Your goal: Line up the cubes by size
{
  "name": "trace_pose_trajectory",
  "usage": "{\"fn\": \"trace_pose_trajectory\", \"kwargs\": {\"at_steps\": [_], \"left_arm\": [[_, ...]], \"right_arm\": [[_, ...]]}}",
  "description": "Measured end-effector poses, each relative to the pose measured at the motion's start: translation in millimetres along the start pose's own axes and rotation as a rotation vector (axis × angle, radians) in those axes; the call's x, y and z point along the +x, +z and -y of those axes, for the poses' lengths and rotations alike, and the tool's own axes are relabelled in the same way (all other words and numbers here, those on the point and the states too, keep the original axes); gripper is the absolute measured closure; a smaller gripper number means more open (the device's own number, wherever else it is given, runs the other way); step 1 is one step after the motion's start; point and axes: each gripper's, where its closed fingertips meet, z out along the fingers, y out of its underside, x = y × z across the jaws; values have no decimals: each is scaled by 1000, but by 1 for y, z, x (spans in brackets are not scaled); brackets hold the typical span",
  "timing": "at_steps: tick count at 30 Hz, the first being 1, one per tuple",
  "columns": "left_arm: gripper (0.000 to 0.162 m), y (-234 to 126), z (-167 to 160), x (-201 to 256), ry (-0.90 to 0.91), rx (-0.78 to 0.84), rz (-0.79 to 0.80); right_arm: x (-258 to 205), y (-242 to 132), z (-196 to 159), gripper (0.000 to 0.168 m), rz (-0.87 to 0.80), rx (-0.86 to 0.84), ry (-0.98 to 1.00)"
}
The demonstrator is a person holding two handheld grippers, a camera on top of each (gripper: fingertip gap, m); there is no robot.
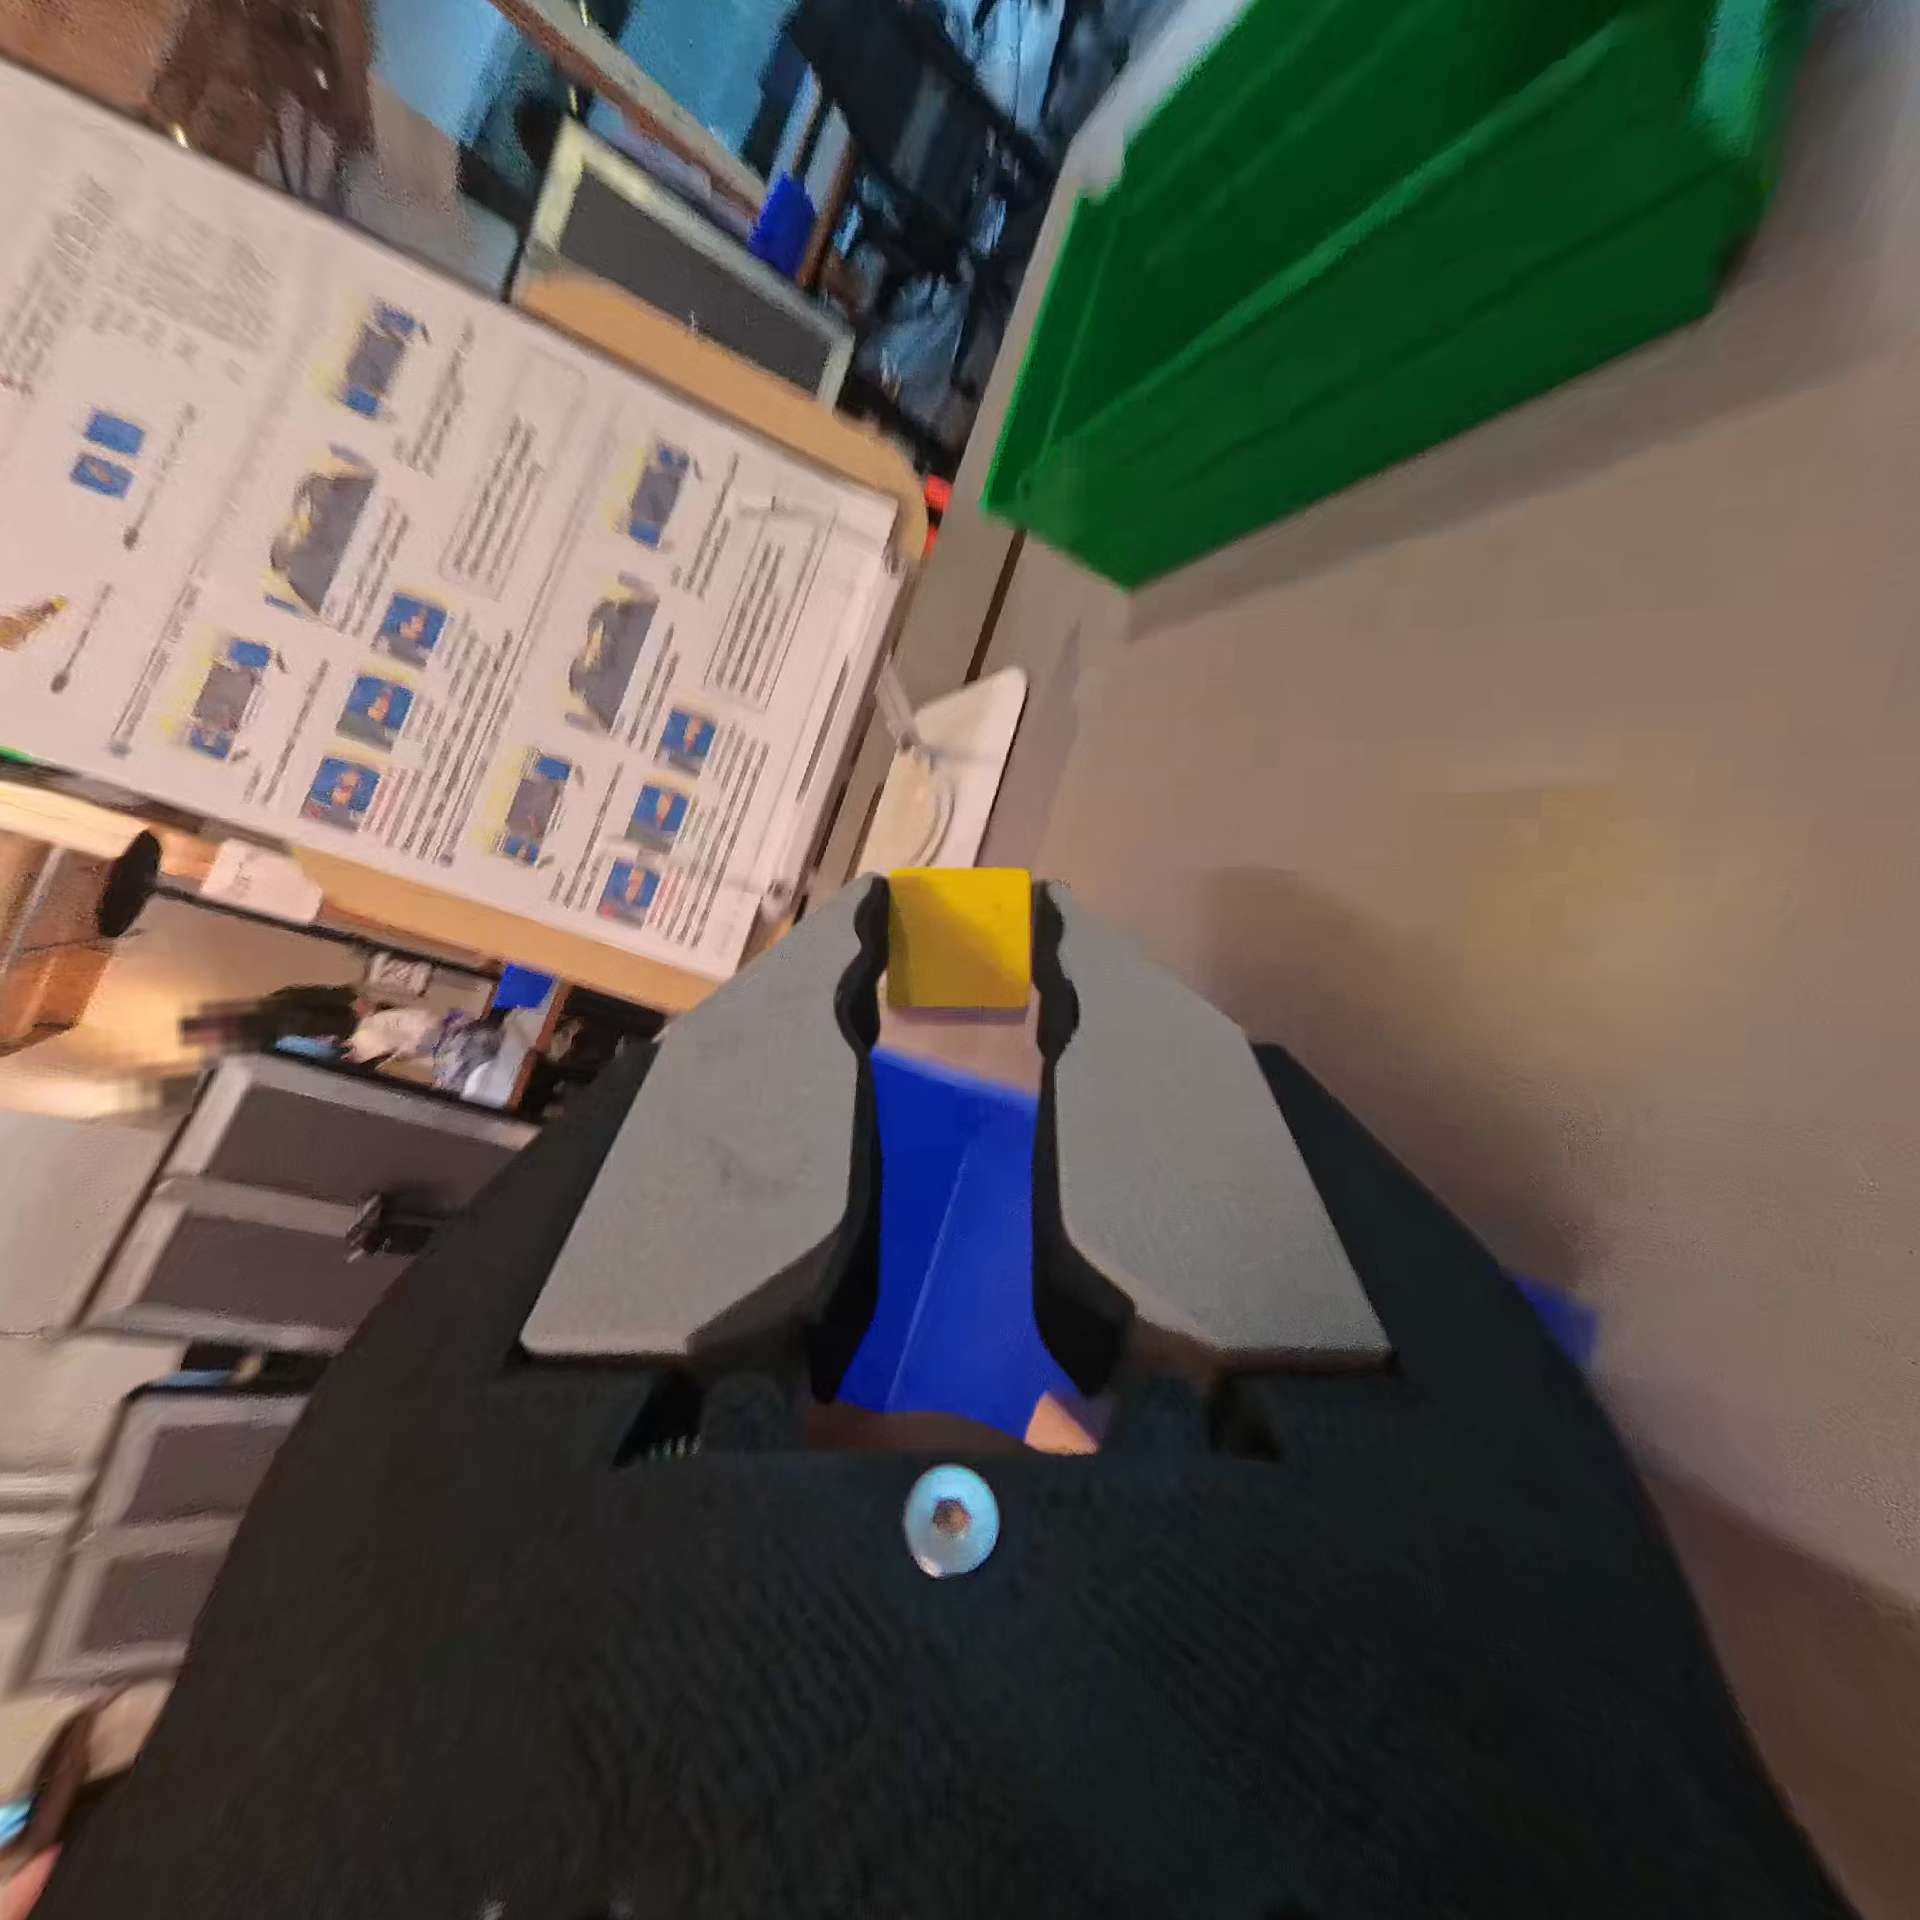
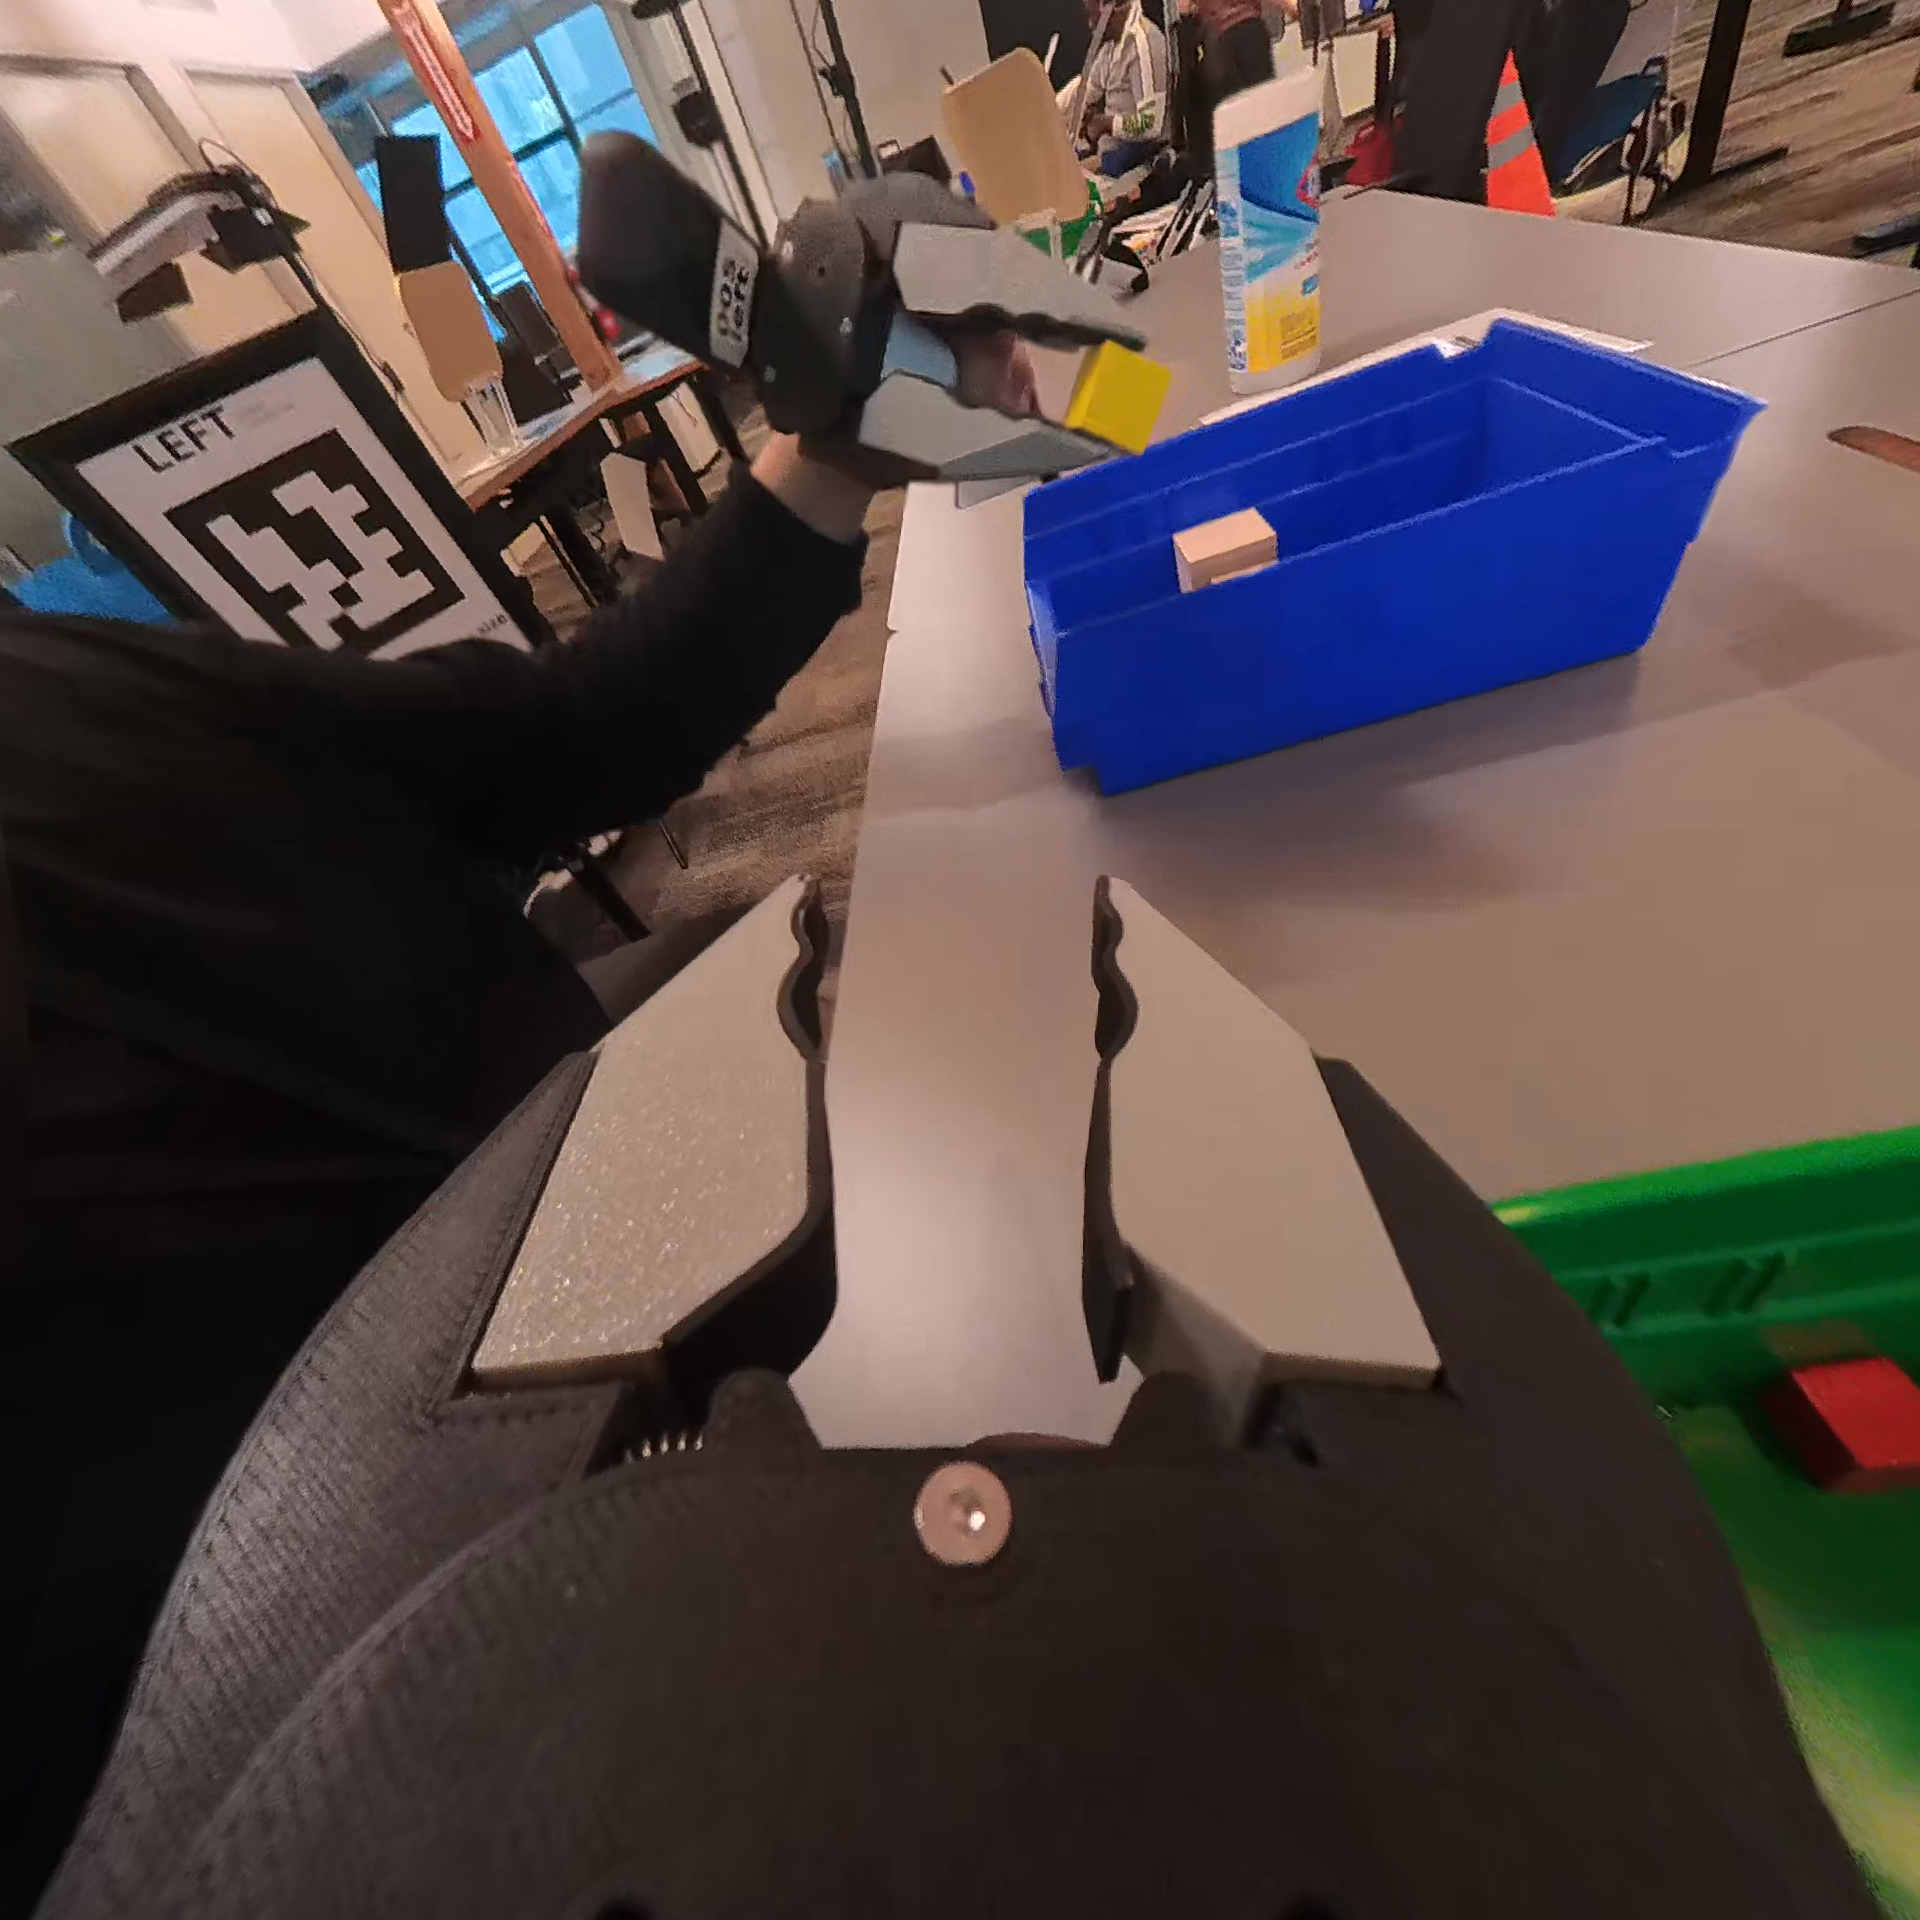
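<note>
My left gripper (image 1: 958, 940) is shut on a yellow cube (image 1: 958, 938) and holds it in the air, rolled on its side; in the right wrist view this gripper (image 2: 1117, 400) and yellow cube (image 2: 1120, 397) hang above the near left corner of a blue bin (image 2: 1351, 634). A plain wooden cube (image 2: 1224, 548) lies inside the blue bin. A red cube (image 2: 1855, 1418) lies in a green bin (image 2: 1704, 1236) at the lower right. My right gripper (image 2: 961, 914) is open and empty, low over the grey table (image 2: 1455, 935).
The blue bin shows beneath my left fingers (image 1: 956, 1226), and the green bin (image 1: 1382, 281) is beyond them. A wipes canister (image 2: 1270, 234) stands behind the blue bin. A person's black-sleeved arm (image 2: 520, 717) reaches across the left. The table's left edge (image 2: 873, 748) is close.
</note>
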Motion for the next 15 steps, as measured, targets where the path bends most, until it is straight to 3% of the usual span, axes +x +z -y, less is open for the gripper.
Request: {"fn": "trace_pose_trajectory", "kwargs": {"at_steps": [7, 15], "left_arm": [[137, -2, 112, 57, -125, 424, -115], [137, -9, 144, 82, -198, 664, -126]], "right_arm": [[-33, 48, 29, 118, 157, 92, 122], [-40, 72, 36, 118, 287, 174, 257]]}}
